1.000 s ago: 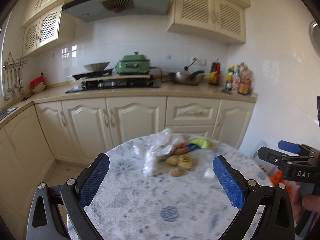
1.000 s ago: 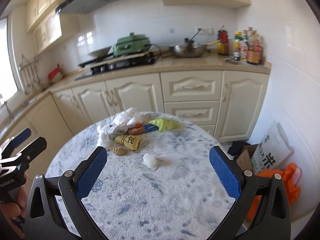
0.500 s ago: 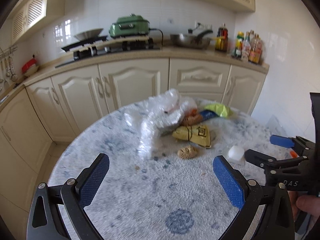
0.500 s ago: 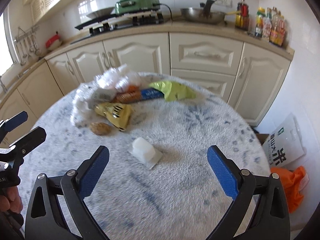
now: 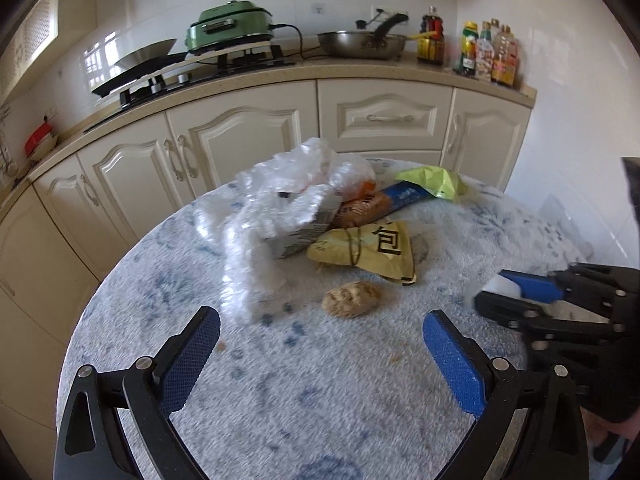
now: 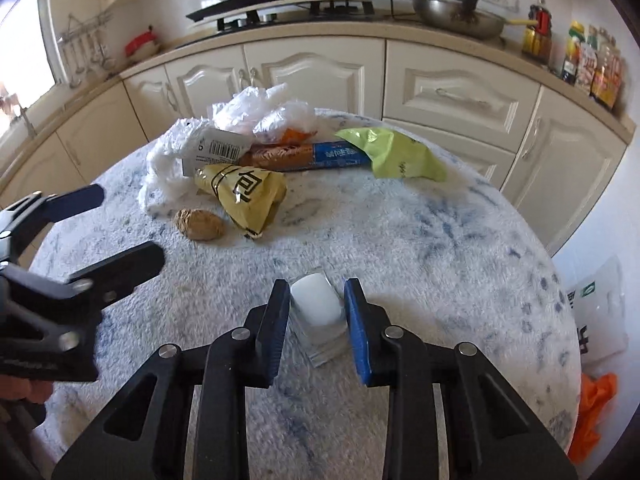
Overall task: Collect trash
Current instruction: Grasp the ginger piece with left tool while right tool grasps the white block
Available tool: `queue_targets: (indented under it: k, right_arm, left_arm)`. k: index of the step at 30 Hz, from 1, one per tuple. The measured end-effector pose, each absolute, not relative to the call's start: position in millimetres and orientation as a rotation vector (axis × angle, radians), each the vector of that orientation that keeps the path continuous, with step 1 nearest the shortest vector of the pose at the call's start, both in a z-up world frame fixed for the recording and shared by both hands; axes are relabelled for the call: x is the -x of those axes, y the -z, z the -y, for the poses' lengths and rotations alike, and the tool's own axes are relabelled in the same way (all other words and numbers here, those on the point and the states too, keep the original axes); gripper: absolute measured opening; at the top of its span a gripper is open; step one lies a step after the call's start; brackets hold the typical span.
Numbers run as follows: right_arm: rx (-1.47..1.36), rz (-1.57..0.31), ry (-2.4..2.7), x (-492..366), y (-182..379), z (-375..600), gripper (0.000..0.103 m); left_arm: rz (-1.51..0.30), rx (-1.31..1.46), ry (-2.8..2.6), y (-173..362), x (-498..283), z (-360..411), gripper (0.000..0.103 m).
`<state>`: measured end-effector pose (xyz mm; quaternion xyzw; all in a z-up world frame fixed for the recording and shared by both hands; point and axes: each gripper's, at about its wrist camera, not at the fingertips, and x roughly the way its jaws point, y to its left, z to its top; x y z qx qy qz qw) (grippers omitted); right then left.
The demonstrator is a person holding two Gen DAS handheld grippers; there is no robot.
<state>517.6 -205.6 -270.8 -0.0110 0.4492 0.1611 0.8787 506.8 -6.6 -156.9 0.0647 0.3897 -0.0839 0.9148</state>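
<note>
Trash lies on a round table with a blue-white fuzzy cloth (image 5: 304, 400): crumpled clear plastic bags (image 5: 280, 204), a yellow wrapper (image 5: 368, 248), an orange-blue packet (image 6: 304, 154), a green wrapper (image 6: 396, 154) and a brown crumpled lump (image 5: 350, 298). My right gripper (image 6: 318, 304) has its jaws closed around a small white block on a clear wrapper (image 6: 316, 300). My left gripper (image 5: 320, 344) is open and empty, low over the table in front of the lump.
Cream kitchen cabinets (image 5: 248, 136) curve behind the table, with a stove, green cooker (image 5: 230, 24), pan and bottles on the counter. A white bag (image 6: 600, 312) and an orange bag (image 6: 592, 412) lie on the floor to the right of the table.
Both grippers moved forward and down toward the table. My right gripper closed from wide open onto the white block.
</note>
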Motion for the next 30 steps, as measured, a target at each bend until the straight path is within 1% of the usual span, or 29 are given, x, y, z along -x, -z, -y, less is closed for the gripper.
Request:
queue_targets:
  k: [1,3,5,6,7,9,10,11,12,13,14,18,20,25,30]
  right_arm:
    - [0.011,-0.935,-0.330,-515,271,209,0.022]
    - [-0.021,-0.927,-0.321,-511,268,219,0.022]
    - [-0.037,-0.923,-0.311,-507,266,227,0.021]
    - [-0.038,-0.922,-0.307,-507,265,229,0.021]
    - [-0.043,-0.921,-0.308,-506,265,232,0.021]
    - [-0.043,-0.923,-0.310,-505,264,233,0.021]
    - [-0.042,-0.924,-0.312,-504,265,233,0.021]
    - [-0.042,-0.929,-0.316,-503,266,233,0.021]
    - [-0.038,-0.938,-0.320,-503,268,232,0.021]
    - [-0.035,-0.943,-0.320,-503,270,232,0.022]
    - [-0.026,-0.949,-0.318,-502,272,230,0.024]
    - [-0.009,-0.947,-0.310,-500,272,228,0.024]
    - [-0.009,-0.948,-0.311,-496,271,228,0.022]
    - [-0.029,-0.946,-0.314,-483,266,233,0.021]
    - [-0.062,-0.921,-0.304,-465,251,242,0.021]
  left_arm:
    - [-0.808,-0.144,0.168,159,-511,10,0.099]
    - [-0.815,-0.156,0.169,166,-521,15,0.099]
    - [-0.830,-0.166,0.168,173,-532,19,0.096]
    - [-0.839,-0.170,0.170,176,-537,22,0.088]
    - [-0.850,-0.171,0.170,181,-539,23,0.078]
    - [-0.886,-0.148,0.194,187,-552,22,0.066]
    - [-0.889,-0.130,0.208,187,-555,21,0.058]
    - [-0.887,-0.128,0.221,187,-556,22,0.055]
    - [-0.886,-0.132,0.233,187,-556,23,0.047]
    - [-0.882,-0.139,0.247,187,-556,25,0.037]
    - [-0.878,-0.148,0.259,187,-555,27,0.034]
    - [-0.879,-0.136,0.273,190,-557,25,0.031]
    - [-0.883,-0.113,0.284,190,-554,20,0.030]
    - [-0.872,-0.106,0.305,187,-529,20,0.030]
    - [-0.838,-0.076,0.334,170,-494,24,0.030]
